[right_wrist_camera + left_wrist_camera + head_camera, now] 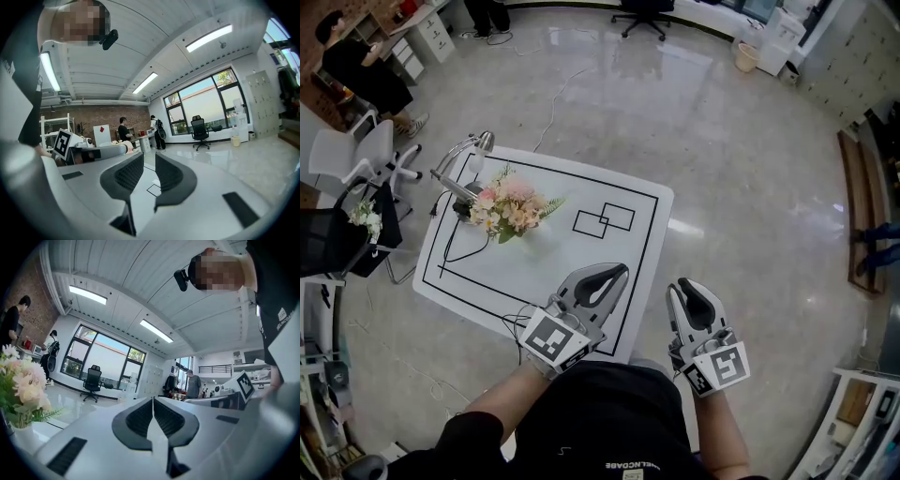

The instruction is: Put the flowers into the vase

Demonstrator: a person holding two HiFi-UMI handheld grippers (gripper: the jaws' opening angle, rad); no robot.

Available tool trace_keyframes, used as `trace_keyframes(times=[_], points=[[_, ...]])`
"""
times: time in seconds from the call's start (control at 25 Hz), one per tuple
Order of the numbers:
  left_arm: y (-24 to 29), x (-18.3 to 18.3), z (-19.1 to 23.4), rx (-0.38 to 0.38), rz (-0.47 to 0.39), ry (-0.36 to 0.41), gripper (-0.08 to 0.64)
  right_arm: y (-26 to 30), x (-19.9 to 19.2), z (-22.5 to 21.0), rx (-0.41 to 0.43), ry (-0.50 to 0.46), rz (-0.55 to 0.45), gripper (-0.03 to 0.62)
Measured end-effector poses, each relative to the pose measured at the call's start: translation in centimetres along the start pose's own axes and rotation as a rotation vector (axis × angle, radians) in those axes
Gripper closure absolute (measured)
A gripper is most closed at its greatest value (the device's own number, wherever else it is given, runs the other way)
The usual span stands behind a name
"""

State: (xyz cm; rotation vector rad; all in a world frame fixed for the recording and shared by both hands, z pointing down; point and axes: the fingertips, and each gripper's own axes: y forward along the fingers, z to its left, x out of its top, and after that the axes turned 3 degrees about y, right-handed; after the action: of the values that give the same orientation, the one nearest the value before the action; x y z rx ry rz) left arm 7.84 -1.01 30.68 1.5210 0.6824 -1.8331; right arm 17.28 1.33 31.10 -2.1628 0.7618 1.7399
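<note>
— Where are the flowers point(508, 208)?

— On the left part of the white counter point(534, 272), a pink and cream bunch with green leaves, standing up. From above, the blooms cover the vase, so I can't make it out. In the left gripper view the bunch shows at the left edge.

— Anything next to them?

— A silver desk lamp point(464, 159) just beside the bunch on its far left side. A black cable point(455, 253) runs from there along the counter's left side. Two overlapping rectangles point(605, 220) are drawn to the right of the bunch, inside a black outline.

— And the grippers?

— Both are well apart from the flowers, over the near edge of the counter, close to the person's body. The left gripper point(619, 272) has its jaws pressed together with nothing between them. The right gripper point(689, 286) sits just off the counter's near right corner. Its jaws stand a narrow gap apart, and only the counter shows through the gap, so it holds nothing.

— The room beyond?

— A glossy pale floor. Another small bunch of flowers point(366, 217) lies on dark furniture to the left of the counter, with a white chair point(366, 150) behind it. A person in black point(361, 66) stands at the far left by a desk.
</note>
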Motion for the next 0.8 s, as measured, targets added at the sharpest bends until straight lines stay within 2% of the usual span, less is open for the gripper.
trace_keyframes(times=[0.2,0.8], points=[[0.5,-0.5,-1.4,-0.001,0.018,-0.007,0.545,-1.9,0.4,-1.2,-0.031,0.029,-0.020,0.509],[-1.3,-0.4,-1.1,0.005,0.025,-0.023,0.545,-1.4,-0.2,0.1,-0.040,0.053,-0.007,0.509]])
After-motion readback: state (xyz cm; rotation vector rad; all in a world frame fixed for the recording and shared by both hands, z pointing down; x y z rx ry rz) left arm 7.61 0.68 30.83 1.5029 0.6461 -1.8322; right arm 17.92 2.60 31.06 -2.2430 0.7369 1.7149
